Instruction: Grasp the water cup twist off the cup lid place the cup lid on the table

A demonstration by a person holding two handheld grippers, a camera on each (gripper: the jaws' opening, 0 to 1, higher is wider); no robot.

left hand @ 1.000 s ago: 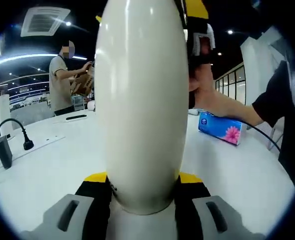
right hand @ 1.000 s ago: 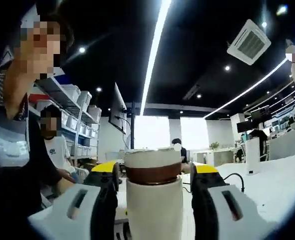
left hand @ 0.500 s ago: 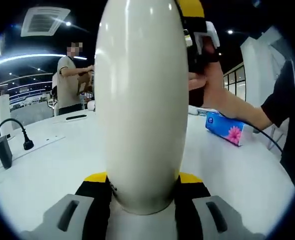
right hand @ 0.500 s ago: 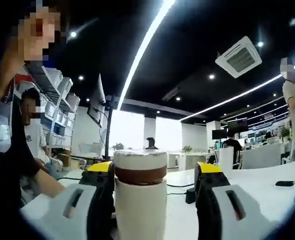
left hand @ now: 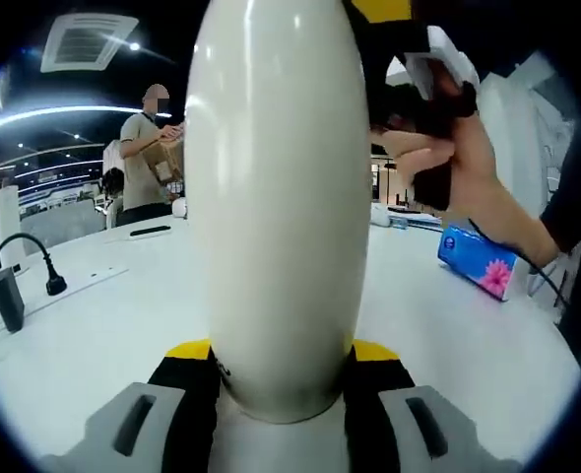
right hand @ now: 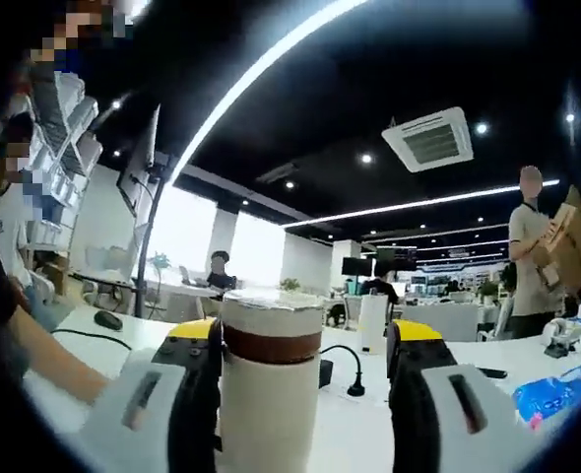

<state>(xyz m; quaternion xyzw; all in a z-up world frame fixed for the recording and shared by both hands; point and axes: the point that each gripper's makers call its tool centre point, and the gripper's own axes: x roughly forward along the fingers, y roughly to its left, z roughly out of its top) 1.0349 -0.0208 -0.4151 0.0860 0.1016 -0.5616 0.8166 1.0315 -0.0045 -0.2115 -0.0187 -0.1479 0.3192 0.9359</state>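
My left gripper is shut on the lower body of the cream-white water cup, which stands upright and close in the left gripper view. At the cup's top a hand holds my right gripper. In the right gripper view the cup lid, with a brown band under it, rises between the jaws of my right gripper. The left jaw lies against the lid, a clear gap shows beside the right jaw, and the gripper is open.
The white table carries a blue tissue pack, a black adapter with a cable and a dark phone. A person holding a carton stands behind it. Another person's arm lies at the left.
The right gripper has swung around the cup top, so its background has shifted, and its jaws stand wider apart. In the left gripper view the hand and the tissue pack sit further right.
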